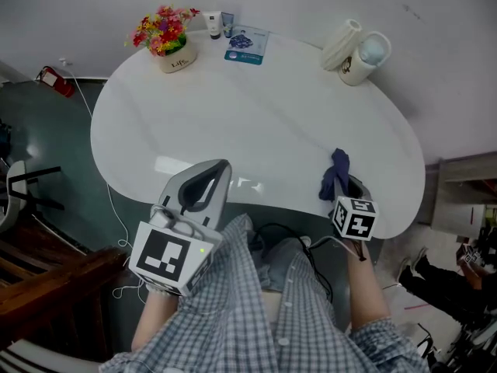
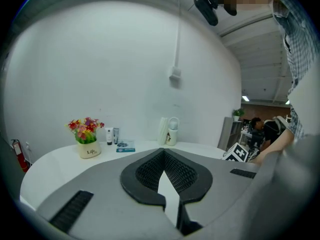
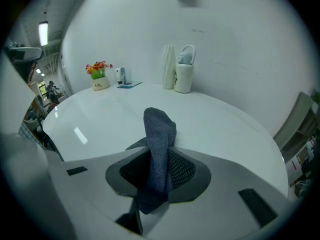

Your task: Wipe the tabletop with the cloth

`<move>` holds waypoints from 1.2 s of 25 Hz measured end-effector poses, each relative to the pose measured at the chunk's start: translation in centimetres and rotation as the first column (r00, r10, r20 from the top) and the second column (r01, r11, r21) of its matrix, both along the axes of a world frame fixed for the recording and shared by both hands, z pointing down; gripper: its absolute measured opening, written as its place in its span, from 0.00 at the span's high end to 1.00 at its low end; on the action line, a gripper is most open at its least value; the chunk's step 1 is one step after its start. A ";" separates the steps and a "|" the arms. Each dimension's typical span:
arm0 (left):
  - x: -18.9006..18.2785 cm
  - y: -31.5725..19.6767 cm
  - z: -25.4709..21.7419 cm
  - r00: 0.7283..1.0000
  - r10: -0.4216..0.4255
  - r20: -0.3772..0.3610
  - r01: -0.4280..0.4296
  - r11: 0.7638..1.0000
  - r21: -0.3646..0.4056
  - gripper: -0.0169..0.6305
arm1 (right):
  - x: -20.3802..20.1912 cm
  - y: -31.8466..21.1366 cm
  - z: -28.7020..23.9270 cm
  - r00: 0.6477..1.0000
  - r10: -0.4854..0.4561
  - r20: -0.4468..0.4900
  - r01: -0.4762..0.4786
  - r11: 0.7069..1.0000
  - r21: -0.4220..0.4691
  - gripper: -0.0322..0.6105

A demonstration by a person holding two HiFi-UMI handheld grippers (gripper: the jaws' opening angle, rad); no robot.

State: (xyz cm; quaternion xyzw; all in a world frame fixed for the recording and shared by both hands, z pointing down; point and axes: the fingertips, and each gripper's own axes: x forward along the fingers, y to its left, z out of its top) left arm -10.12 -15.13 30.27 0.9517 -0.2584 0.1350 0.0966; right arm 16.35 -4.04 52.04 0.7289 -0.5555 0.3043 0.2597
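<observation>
Holding the dark blue woven cloth [image 3: 159, 154] was my right gripper [image 3: 157, 181], and its two jaws were squeezed on the cloth's lower part. The rest of the cloth stuck up past the jaws in a thin bunch. It sat at about 4 o'clock on the white rounded tabletop [image 1: 272, 115], close to the near edge. I could not tell if it touched the top.

I thought a few things could go wrong. The cloth was bunched, not flat, so only a small bit might rub the table. If I pushed down hard, the table could drag on the cloth and pull it out of the jaws. A long sweep to 11 o'clock could bump the cream pot of red and yellow flowers [image 1: 167, 41]. A sweep to 1 o'clock could hit the white mug [image 1: 361, 57].

My right gripper was low at the near edge and pointed toward 12 o'clock, with the bare arm straight behind it. My left gripper [image 2: 165, 176] was at about 7 o'clock, nearer my head camera, pointing toward 1 o'clock. Its jaws met at the tips with nothing between them.
</observation>
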 end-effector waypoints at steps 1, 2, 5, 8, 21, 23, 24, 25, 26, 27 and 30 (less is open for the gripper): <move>0.0 0.0 0.0 1.000 0.002 0.000 -0.002 1.000 0.000 0.97 | 0.4 0.2 0.0 1.000 0.013 0.000 -0.013 1.000 -0.001 0.81; 0.0 0.0 0.1 1.000 0.002 -0.001 -0.002 1.000 -0.001 0.97 | 0.6 0.2 0.1 1.000 0.021 0.002 -0.021 1.000 -0.002 0.81; -0.2 -0.1 0.1 1.000 -0.005 0.001 0.005 1.000 -0.003 0.97 | 0.7 0.1 0.1 1.000 0.027 0.006 -0.027 1.000 -0.006 0.81; -0.5 -0.3 0.1 1.000 -0.020 0.005 0.020 1.000 -0.003 0.97 | 0.6 -0.5 0.0 1.000 0.016 0.009 -0.015 1.000 -0.010 0.81; -3.3 -0.9 0.4 0.992 -0.119 0.028 0.119 0.993 -0.005 0.97 | -3.8 -7.2 -0.2 0.990 -0.139 0.020 0.138 0.990 0.023 0.81; -3.9 -1.0 0.5 0.990 -0.140 0.030 0.140 0.990 -0.008 0.97 | -5.4 -8.7 -0.3 0.983 -0.185 0.020 0.184 0.983 0.026 0.81; -4.2 -1.0 0.5 0.988 -0.149 0.030 0.149 0.989 -0.008 0.97 | -6.3 -9.5 -0.4 0.978 -0.208 0.020 0.207 0.978 0.028 0.81; -4.4 -1.1 0.5 0.987 -0.158 0.028 0.159 0.987 -0.007 0.97 | -7.2 -10.2 -0.4 0.972 -0.233 0.020 0.232 0.972 0.029 0.81; -4.6 -1.1 0.5 0.986 -0.166 0.026 0.166 0.986 -0.007 0.97 | -8.3 -10.9 -0.4 0.966 -0.259 0.020 0.259 0.966 0.030 0.81; -4.8 -1.1 0.5 0.985 -0.172 0.024 0.173 0.985 -0.007 0.97 | -9.4 -11.6 -0.4 0.957 -0.288 0.021 0.287 0.957 0.030 0.81; -5.2 -1.0 0.6 0.983 -0.184 0.025 0.184 0.983 -0.012 0.97 | -12.8 -13.5 -0.5 0.930 -0.368 0.020 0.367 0.929 0.037 0.81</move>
